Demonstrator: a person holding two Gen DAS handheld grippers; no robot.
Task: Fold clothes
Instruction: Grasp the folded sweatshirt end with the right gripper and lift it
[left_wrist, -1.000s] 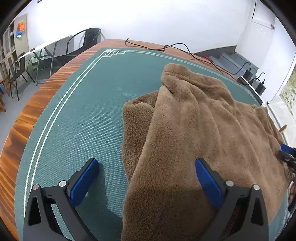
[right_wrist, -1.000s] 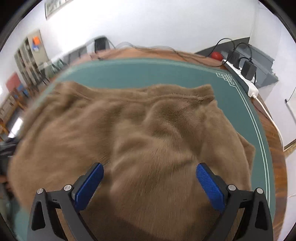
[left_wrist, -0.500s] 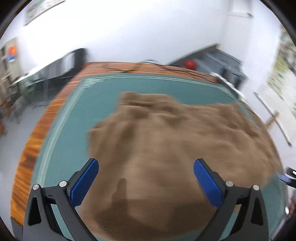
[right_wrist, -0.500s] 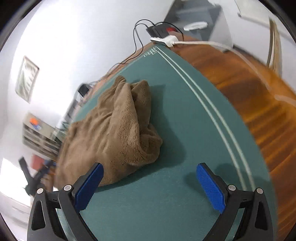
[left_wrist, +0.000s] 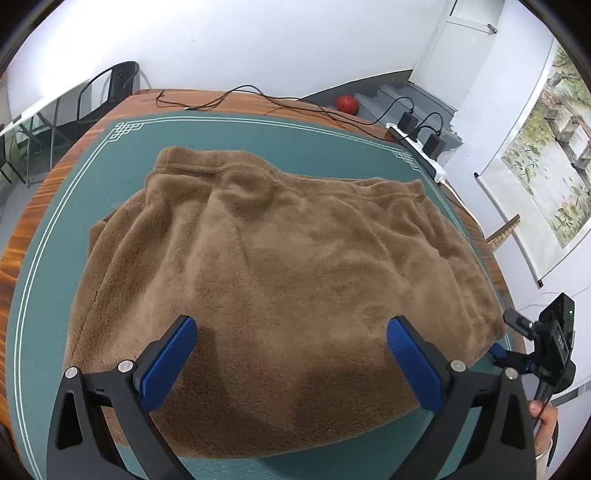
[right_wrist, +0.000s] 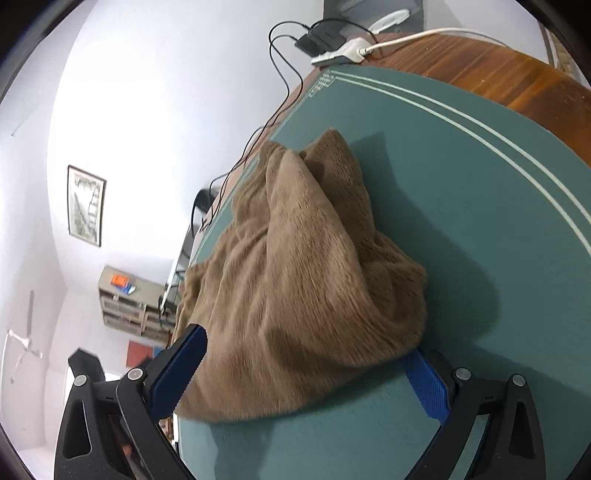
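White walls, a wooden table (left_wrist: 33, 206) under a green mat with white border lines (left_wrist: 66, 206). The fluffy brown fleece garment (left_wrist: 280, 266) lies spread mid-mat, waistband toward the far edge, long axis running left to right. The left gripper (left_wrist: 291, 365) hovers spread wide over its near hem, holding nothing. The right gripper (right_wrist: 306, 376), tipped sideways, straddles the garment's right-hand edge, jaws apart, not yet pinching. Looks like the set-up for a fold: both need to close on cloth first.
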